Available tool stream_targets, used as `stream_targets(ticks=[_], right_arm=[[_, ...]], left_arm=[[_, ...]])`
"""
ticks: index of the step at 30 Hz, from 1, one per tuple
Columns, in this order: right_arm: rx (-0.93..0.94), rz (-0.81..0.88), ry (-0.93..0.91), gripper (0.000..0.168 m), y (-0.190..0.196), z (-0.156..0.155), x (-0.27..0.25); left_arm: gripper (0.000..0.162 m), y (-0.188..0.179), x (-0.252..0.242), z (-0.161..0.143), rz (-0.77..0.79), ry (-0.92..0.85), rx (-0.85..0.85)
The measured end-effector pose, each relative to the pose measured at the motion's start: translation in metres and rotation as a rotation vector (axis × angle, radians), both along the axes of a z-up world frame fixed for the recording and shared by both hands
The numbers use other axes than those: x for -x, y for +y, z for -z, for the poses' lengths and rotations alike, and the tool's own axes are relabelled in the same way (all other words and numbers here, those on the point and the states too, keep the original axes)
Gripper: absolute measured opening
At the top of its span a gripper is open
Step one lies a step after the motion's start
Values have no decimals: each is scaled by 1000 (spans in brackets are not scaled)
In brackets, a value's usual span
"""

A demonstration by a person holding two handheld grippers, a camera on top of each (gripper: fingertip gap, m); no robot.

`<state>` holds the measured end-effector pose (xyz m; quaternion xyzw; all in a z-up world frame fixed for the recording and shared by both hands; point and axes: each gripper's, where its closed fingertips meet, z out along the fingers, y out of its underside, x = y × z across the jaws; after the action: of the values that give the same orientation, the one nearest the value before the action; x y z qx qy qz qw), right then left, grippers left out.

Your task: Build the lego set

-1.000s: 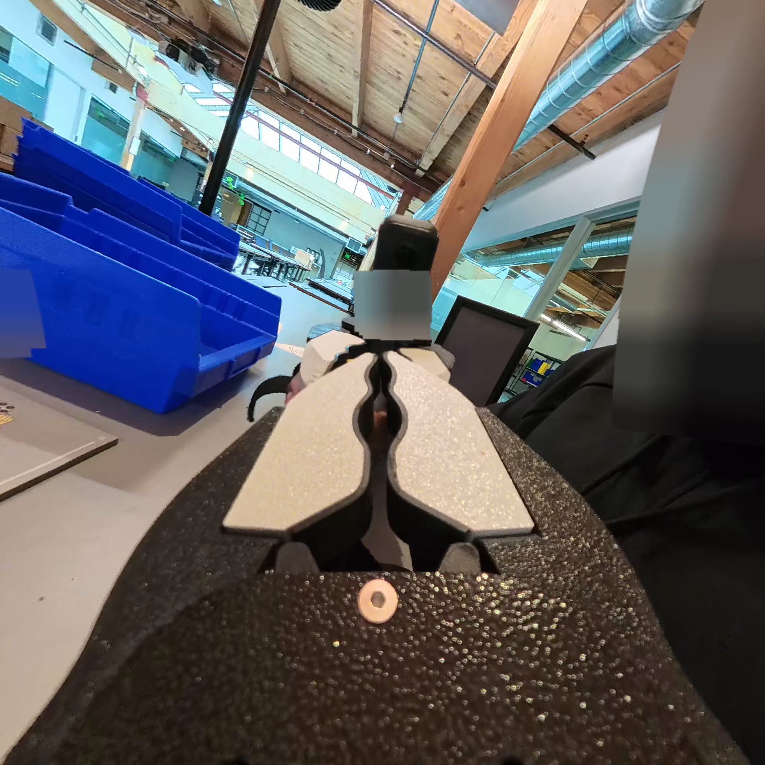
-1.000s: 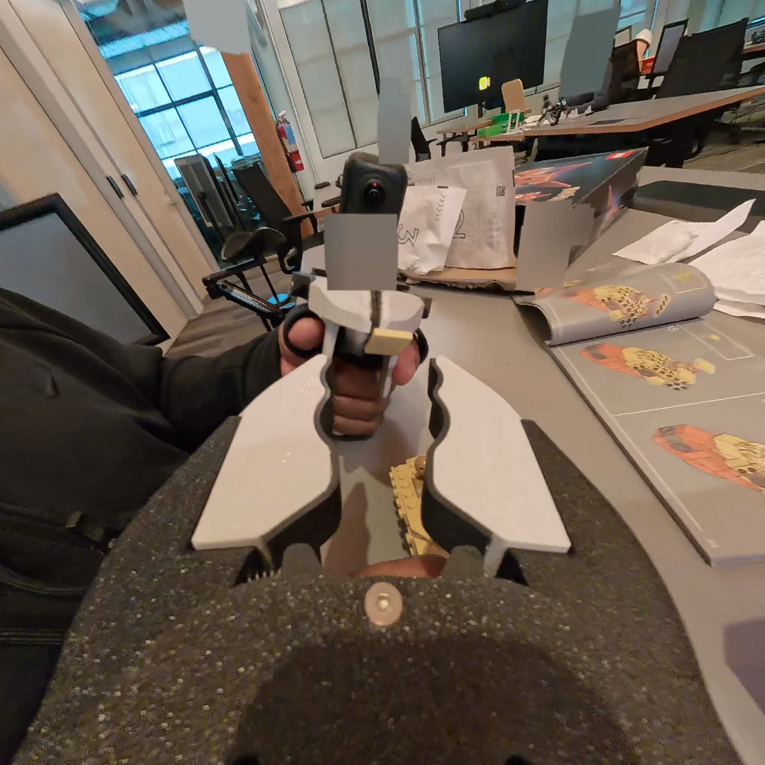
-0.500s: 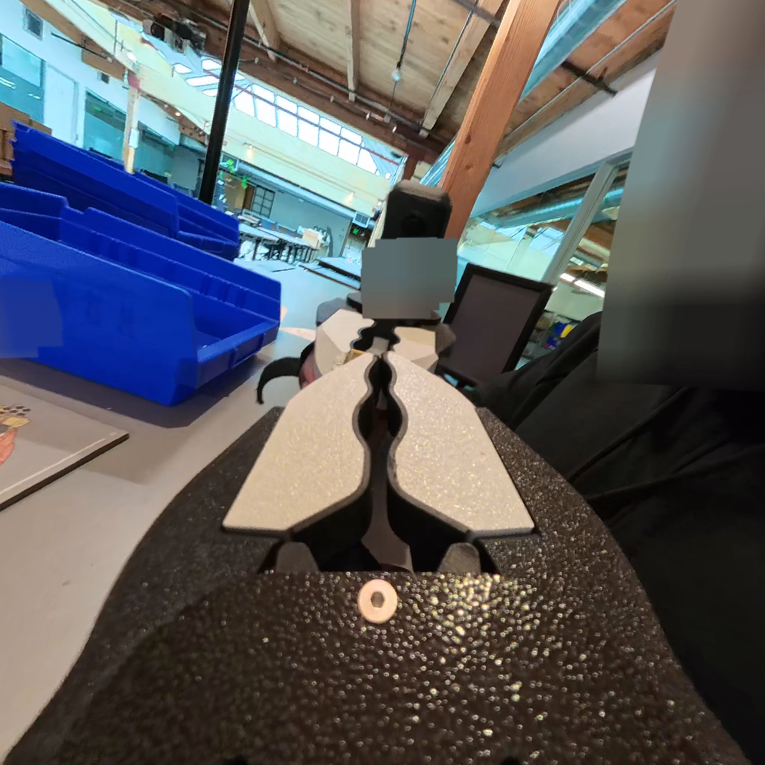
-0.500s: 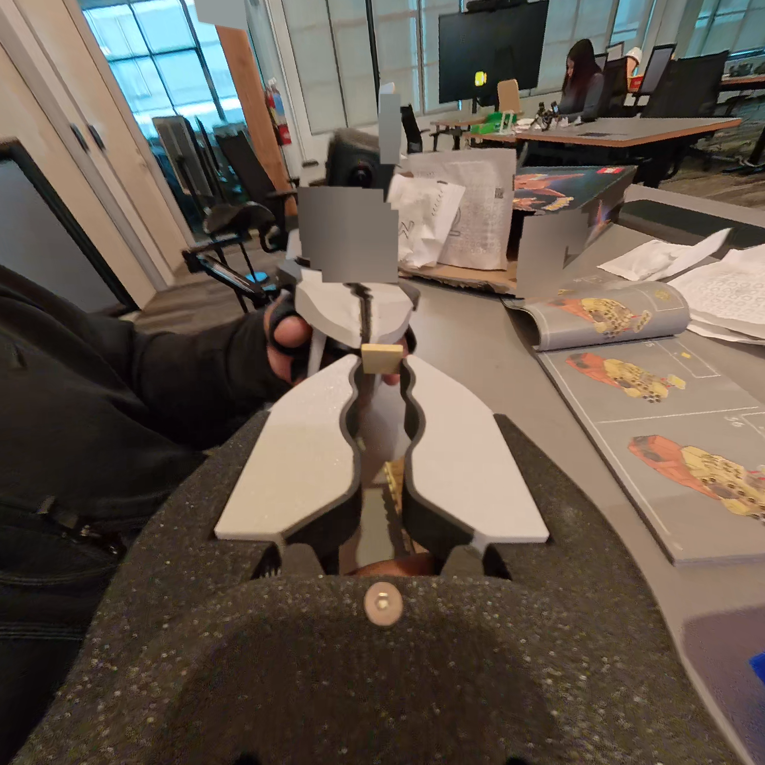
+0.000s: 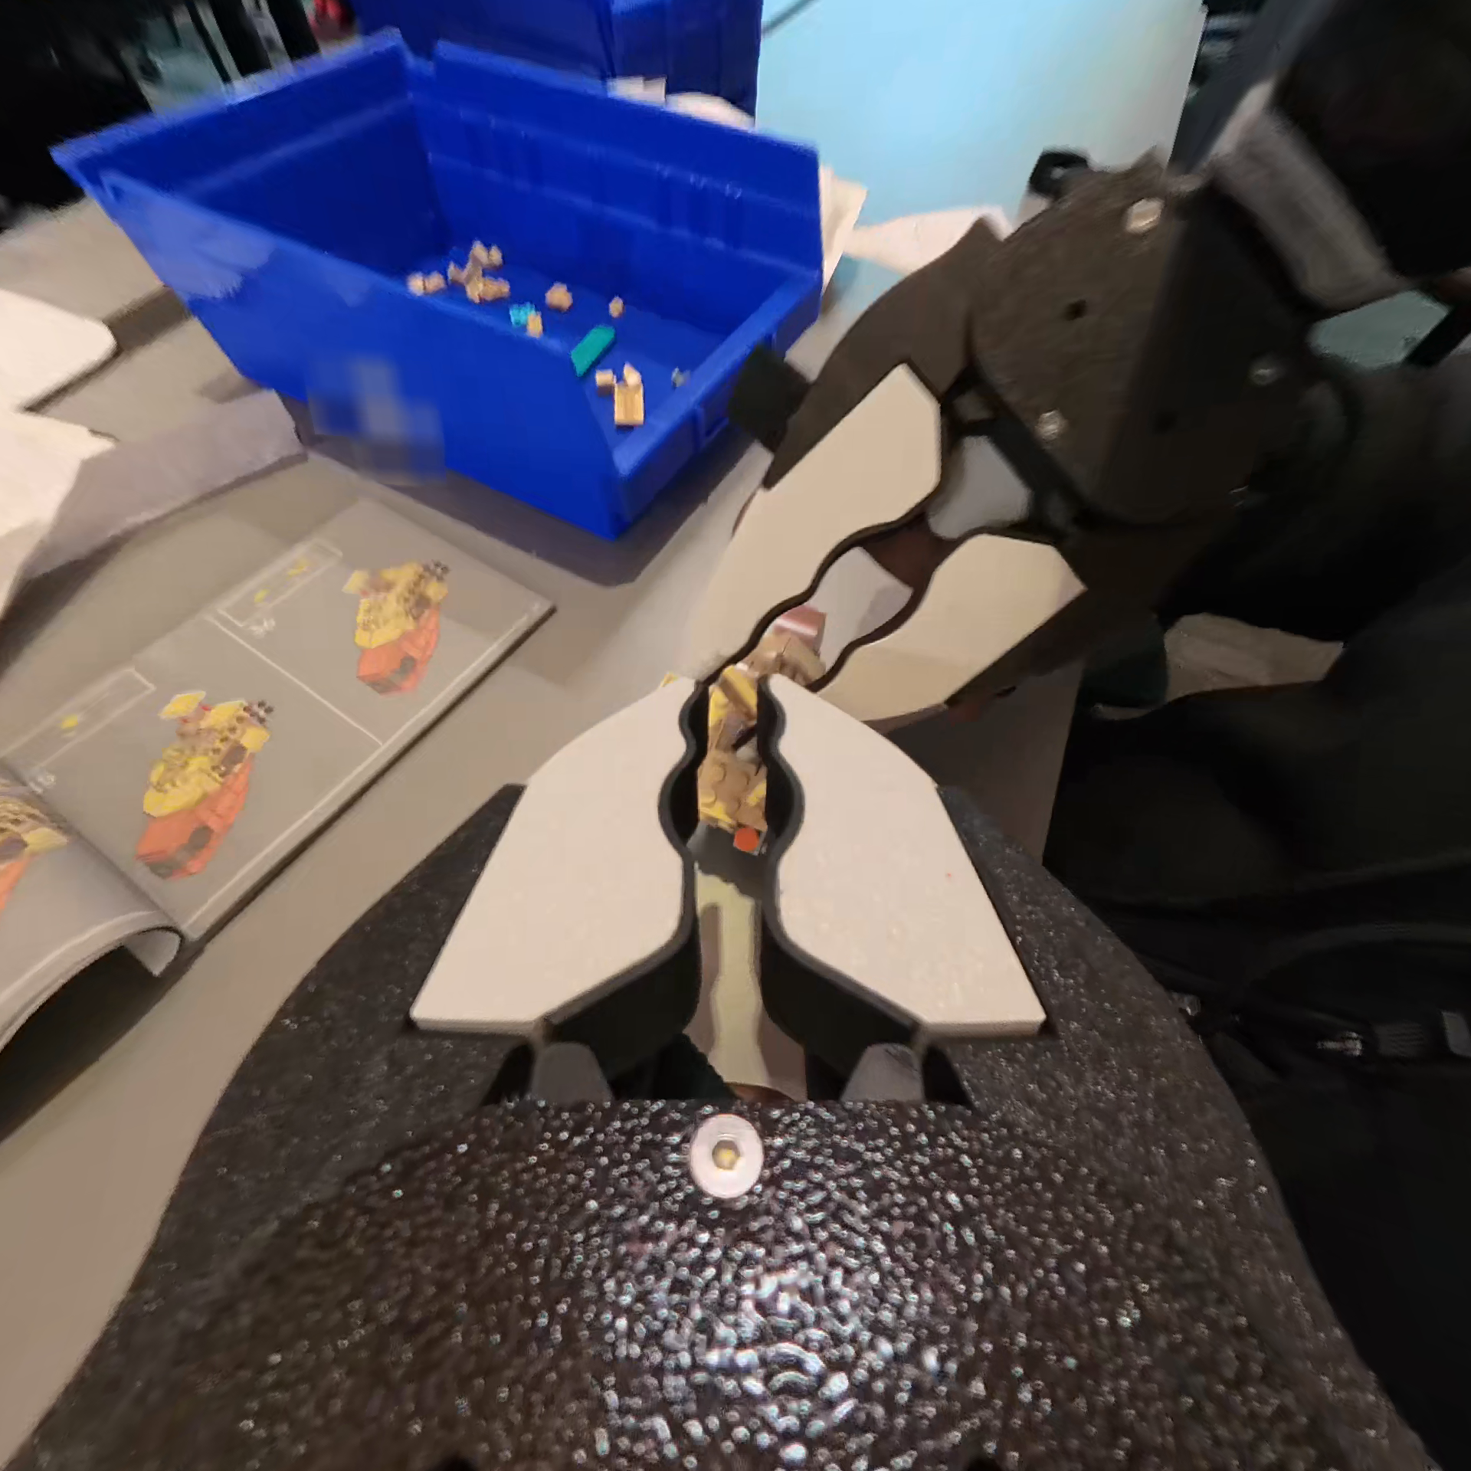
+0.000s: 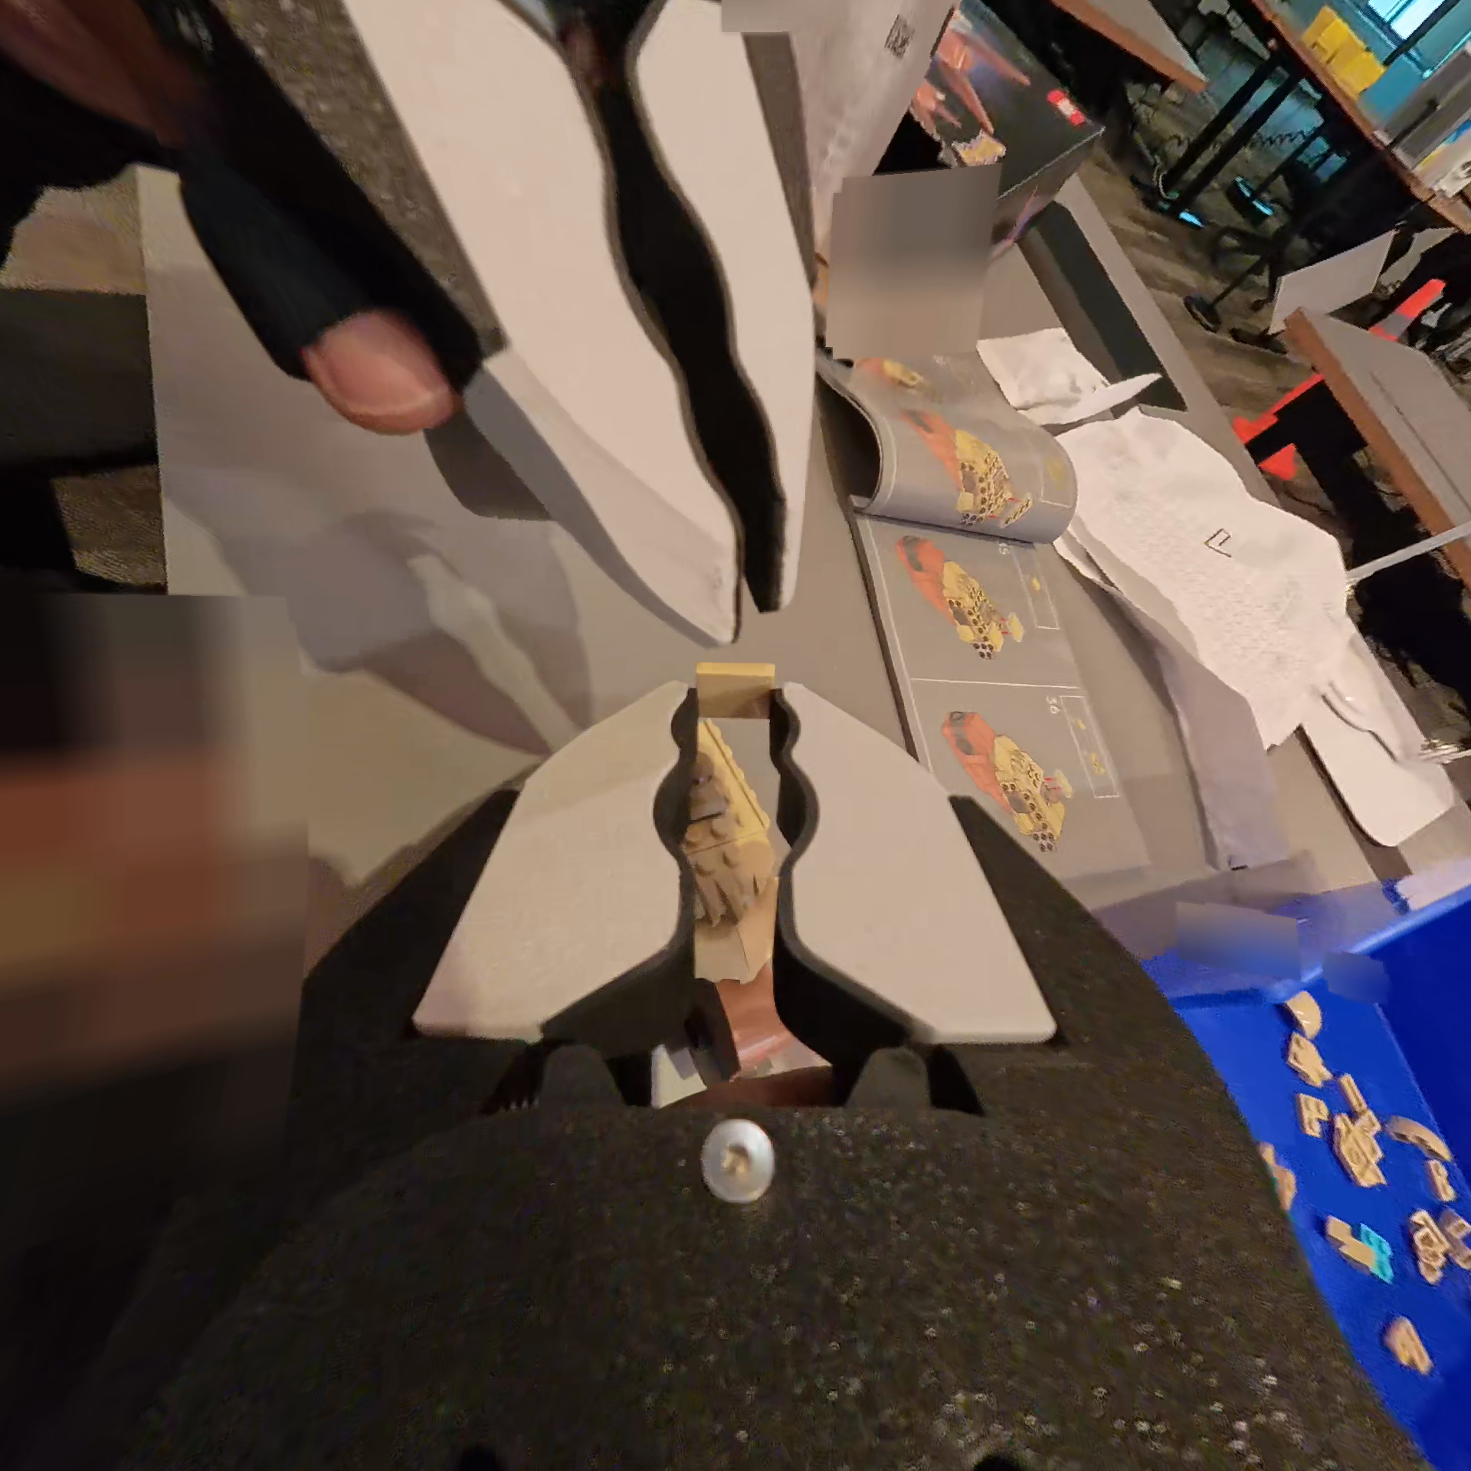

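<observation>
The step in hand looked like seating 1 small part. The right gripper point(image 6: 734, 702) had its fingers clamped on a flat tan plate point(image 6: 734, 689), which stuck out just past the fingertips in the middle of the right wrist view. The plate's long side ran left to right across the frame, square to the fingers.

Below it, seen through the slot between those fingers, was the half-built tan and yellow model point(image 6: 720, 844). It appeared to rest on the grey counter point(image 5: 557, 637), though its underside was hidden. Its long axis ran up and down the frame, leaning a little toward the lower right, so plate and model were crosswise to each other.

The left gripper point(image 6: 744, 617) came in from the top centre with its fingers together on nothing I could see, tips just above the plate and near it.

The next move, I judged, called for lowering the plate squarely onto its studs and pressing, with the left gripper steadying the model.

The open instruction booklet point(image 5: 302, 661) lay at the left of the left wrist view. The blue bin point(image 5: 700, 446) of loose pieces point(image 5: 477, 278) sat at the upper left.
</observation>
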<state>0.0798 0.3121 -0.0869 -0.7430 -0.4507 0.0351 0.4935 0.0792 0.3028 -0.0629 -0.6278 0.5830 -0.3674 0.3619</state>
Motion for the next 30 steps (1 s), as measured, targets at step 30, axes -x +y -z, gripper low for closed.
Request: stream_targets(ticks=[30], right_arm=[[-216,-85,3,27,13,-5,0]], left_arm=[[2,12,-1,4,35,-396,806]])
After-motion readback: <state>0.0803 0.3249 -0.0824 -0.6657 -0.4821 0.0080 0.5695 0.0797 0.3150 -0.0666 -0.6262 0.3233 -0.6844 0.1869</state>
